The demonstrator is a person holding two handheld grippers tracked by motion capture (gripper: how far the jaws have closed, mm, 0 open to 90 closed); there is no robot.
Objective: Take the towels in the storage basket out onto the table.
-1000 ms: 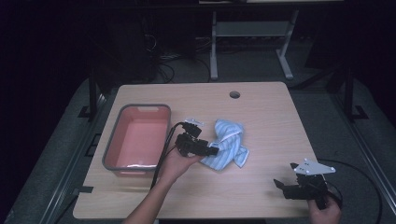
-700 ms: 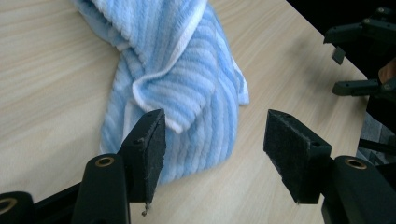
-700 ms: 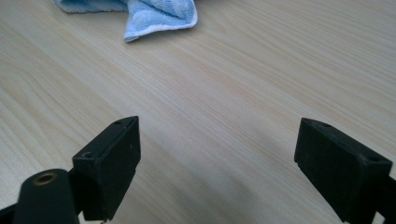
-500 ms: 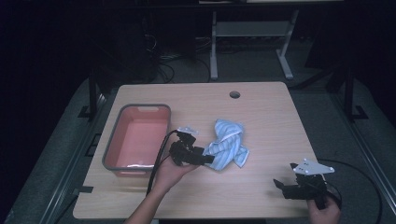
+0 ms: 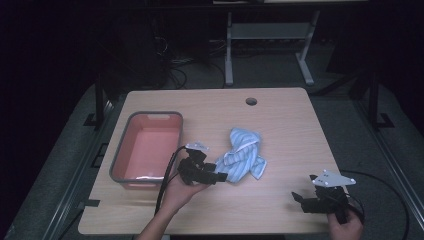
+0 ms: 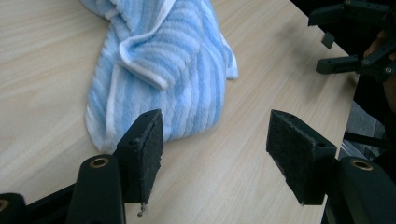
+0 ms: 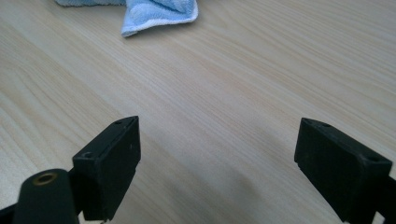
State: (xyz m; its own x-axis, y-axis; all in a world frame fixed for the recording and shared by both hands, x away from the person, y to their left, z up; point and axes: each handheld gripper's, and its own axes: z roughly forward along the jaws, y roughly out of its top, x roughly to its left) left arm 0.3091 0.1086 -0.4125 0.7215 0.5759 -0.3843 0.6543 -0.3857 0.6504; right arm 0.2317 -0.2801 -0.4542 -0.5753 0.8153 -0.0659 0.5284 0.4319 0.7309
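Note:
A crumpled blue-and-white striped towel [image 5: 242, 157] lies mid-table. My left gripper [image 5: 220, 176] sits at its near-left edge, pointing right. In the left gripper view the left gripper [image 6: 215, 149] is open and its jaws have just been opening. Only bare wood lies between the pads, and the towel [image 6: 163, 70] reaches just past the left pad [image 6: 147, 154]. My right gripper [image 5: 300, 200] rests open at the near right corner, well away from the towel. In its own view the right gripper [image 7: 219, 158] has bare table between its jaws, and a towel corner [image 7: 159, 11] lies far ahead.
A grey-rimmed pink tub [image 5: 120, 155] stands at the table's left, close behind the left hand. The wooden table [image 5: 290, 125] has a cable hole [image 5: 251, 101] near its far edge. The right gripper [image 6: 345, 42] shows far off in the left gripper view.
The left hand has drawn back toward the near edge, from beside the towel's middle to its near-left edge. The towel's left part has shifted slightly. The right hand stayed still.

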